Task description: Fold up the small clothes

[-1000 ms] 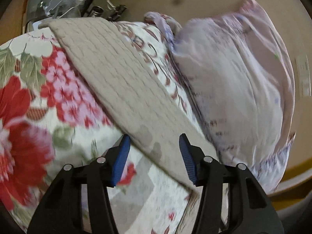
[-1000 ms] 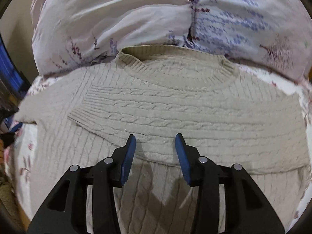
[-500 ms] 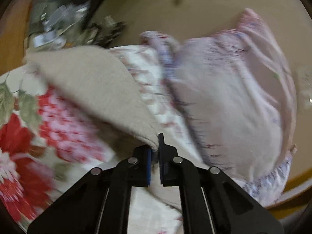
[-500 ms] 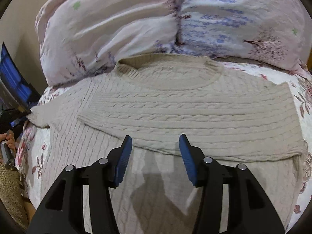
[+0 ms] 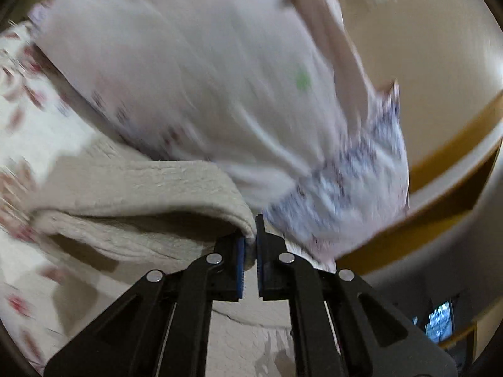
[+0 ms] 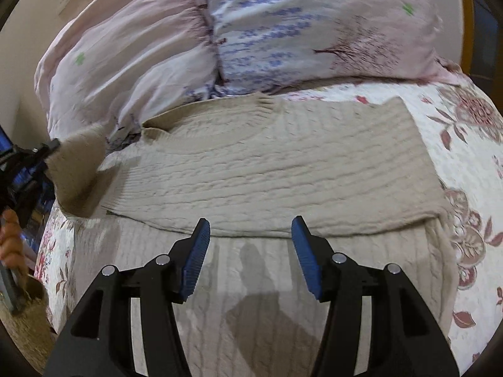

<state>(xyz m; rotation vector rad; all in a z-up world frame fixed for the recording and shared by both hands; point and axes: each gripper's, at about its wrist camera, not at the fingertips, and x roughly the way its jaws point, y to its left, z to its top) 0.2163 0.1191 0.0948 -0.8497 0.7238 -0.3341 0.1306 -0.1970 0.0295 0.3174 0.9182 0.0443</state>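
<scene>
Gripping sleeve (image 5: 176, 188) of beige sweater (image 6: 283, 163) with left gripper (image 5: 250, 251), closed on it since a second ago, now lifted off floral bedspread (image 6: 471, 144) toward pillow (image 6: 251, 31). Right gripper (image 6: 251, 251) open, hovering over sweater. Second sleeve fold probably underway.

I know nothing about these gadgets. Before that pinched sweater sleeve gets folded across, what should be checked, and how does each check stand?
1. Left gripper pinching the sweater sleeve: ok, fabric sits between the blue pads.
2. Sleeve lifted off the bedspread: ok.
3. Sweater body flat: ok, other sleeve already folded across it.
4. Right gripper out of the way: not ok, open above the sweater's middle.
5. Pillow clear of the sleeve's path: cannot tell.
</scene>
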